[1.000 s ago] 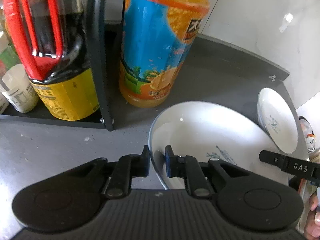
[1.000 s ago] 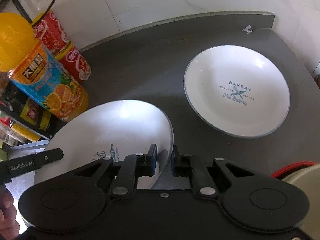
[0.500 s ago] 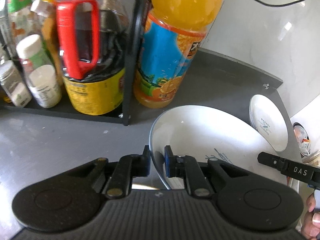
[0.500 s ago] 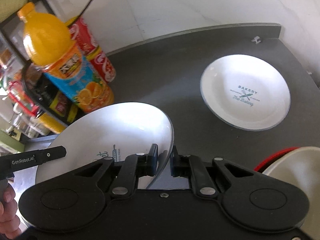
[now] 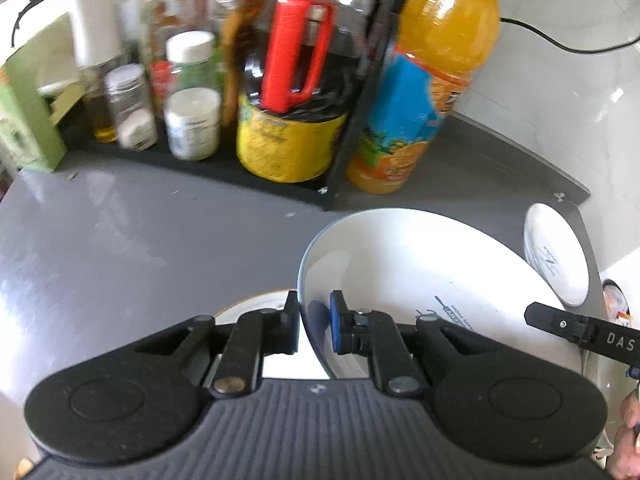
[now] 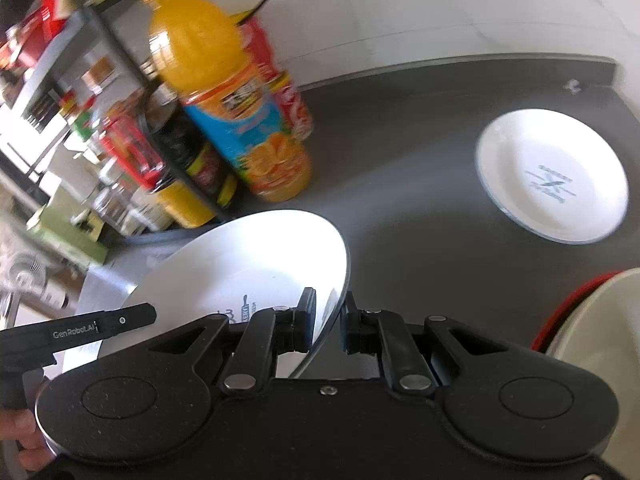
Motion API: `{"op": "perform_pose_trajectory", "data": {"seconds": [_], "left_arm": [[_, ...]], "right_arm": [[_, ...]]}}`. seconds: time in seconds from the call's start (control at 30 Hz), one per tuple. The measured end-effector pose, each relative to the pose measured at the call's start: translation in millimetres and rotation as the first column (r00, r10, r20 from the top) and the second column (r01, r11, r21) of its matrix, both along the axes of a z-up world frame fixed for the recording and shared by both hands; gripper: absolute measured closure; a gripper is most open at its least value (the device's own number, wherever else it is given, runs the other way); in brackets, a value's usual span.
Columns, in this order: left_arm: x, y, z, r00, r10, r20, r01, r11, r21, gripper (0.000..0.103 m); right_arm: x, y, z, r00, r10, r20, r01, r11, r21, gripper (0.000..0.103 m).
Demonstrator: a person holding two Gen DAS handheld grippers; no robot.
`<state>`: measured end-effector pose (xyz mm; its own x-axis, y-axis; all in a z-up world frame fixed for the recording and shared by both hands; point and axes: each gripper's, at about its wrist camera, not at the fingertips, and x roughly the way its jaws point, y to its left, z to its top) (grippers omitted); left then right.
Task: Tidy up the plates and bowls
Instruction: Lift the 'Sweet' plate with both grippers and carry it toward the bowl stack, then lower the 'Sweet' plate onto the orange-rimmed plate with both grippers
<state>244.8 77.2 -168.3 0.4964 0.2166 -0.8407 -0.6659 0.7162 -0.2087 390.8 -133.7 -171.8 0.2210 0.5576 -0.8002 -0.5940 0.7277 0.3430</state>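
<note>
Both grippers are gripping one white plate (image 5: 420, 280) by opposite rims, the left gripper (image 5: 314, 324) and right gripper (image 6: 326, 326) carrying it tilted; a second plate (image 6: 552, 184) is lying ahead-right, seemingly nearer the right gripper

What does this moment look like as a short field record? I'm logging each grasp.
held item: white plate, lifted and tilted
left tongs: shut on plate rim
right tongs: shut on opposite rim
other plate: flat on grey counter
nearby: orange juice bottle beside black rack
</note>
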Motion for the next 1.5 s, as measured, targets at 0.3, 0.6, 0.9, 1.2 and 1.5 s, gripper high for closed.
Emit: {"op": "perform_pose_trajectory", "data": {"seconds": [0.3, 0.6, 0.9, 1.2, 1.5], "left_arm": [[-39.4, -9.0, -8.2, 0.995, 0.096, -0.017, -0.096, 0.995, -0.016, 0.090], [-58.8, -10.3, -19.4, 0.989, 0.138, -0.054, -0.139, 0.990, -0.024, 0.089], [-75.1, -10.0, -32.3, 0.985, 0.155, -0.072, -0.158, 0.986, -0.047, 0.089], [-79.1, -1.4, -43.9, 0.981, 0.162, -0.105, -0.168, 0.984, -0.053, 0.088], [-76.3, -0.5, -54.5, 0.985, 0.123, -0.123, -0.130, 0.990, -0.048, 0.085]], "right_arm": [[-15.9, 8.9, -5.7, 0.995, 0.099, -0.006, -0.099, 0.995, 0.006, 0.091], [-34.1, 11.7, -14.4, 0.988, 0.155, -0.008, -0.155, 0.988, -0.005, 0.091], [-45.0, 15.6, -21.8, 0.981, 0.196, -0.019, -0.196, 0.980, -0.020, 0.091], [-55.9, 18.5, -34.3, 0.973, 0.223, -0.056, -0.227, 0.972, -0.061, 0.092], [-58.5, 18.7, -41.2, 0.971, 0.228, -0.072, -0.234, 0.966, -0.106, 0.091]]}}
